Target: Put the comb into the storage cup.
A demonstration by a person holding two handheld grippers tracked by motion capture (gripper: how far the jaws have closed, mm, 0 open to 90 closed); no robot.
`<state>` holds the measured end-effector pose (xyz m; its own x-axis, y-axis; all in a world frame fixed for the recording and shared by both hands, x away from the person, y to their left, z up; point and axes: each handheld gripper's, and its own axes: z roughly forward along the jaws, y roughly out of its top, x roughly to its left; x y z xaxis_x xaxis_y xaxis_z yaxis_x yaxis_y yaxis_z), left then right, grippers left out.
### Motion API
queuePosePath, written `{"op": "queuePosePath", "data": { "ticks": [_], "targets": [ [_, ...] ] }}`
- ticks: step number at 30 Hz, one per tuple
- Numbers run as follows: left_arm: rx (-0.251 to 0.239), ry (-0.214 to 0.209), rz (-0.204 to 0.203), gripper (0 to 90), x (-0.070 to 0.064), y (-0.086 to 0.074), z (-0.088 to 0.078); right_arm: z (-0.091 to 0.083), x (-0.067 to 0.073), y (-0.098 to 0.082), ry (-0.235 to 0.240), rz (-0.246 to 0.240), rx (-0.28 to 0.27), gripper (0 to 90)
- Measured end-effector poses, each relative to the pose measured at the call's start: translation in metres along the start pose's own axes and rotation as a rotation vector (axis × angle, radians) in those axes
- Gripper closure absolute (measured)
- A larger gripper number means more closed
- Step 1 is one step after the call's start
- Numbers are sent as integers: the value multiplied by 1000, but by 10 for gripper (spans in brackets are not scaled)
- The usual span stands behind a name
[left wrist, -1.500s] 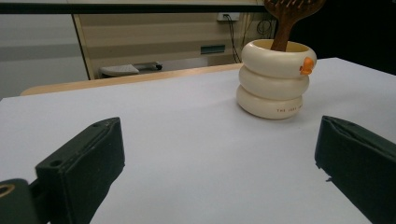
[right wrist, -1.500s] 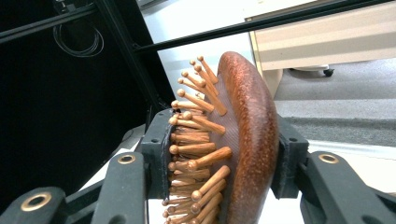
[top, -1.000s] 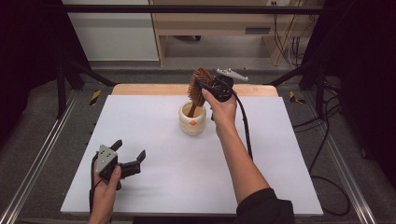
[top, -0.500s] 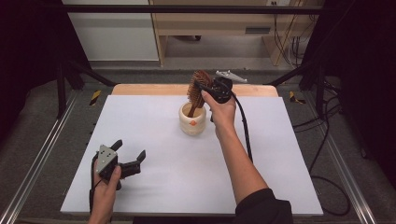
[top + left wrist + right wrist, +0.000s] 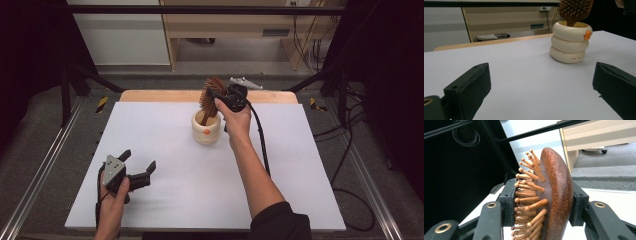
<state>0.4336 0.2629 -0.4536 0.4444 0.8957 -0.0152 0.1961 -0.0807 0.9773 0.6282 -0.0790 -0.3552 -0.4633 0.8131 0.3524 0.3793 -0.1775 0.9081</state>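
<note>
Right gripper (image 5: pixel 214 96) clamping hairbrush (image 5: pixel 210 97), upright, handle down in cup (image 5: pixel 206 131)

Holder text: a small reddish line on the bottom ring of the cream holder (image 5: pixel 571 41), too small to read.
Other text: none readable.

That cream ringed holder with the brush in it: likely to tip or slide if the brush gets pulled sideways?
Probably tips before it slides. The holder is taller than its base and stands free on the smooth white table. The hairbrush leans against its rim, so a sideways tug would lever the top. It looks glazed and rigid, likely chips if it falls. The right gripper clamps the brush head.
</note>
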Motion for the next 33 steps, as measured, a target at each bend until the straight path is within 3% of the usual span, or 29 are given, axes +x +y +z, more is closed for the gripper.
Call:
{"op": "queuePosePath", "data": {
  "ticks": [33],
  "targets": [
    [-2, 3, -4, 17, 1, 0, 0, 0, -4, -5, 29, 44, -4, 510]
  ]
}}
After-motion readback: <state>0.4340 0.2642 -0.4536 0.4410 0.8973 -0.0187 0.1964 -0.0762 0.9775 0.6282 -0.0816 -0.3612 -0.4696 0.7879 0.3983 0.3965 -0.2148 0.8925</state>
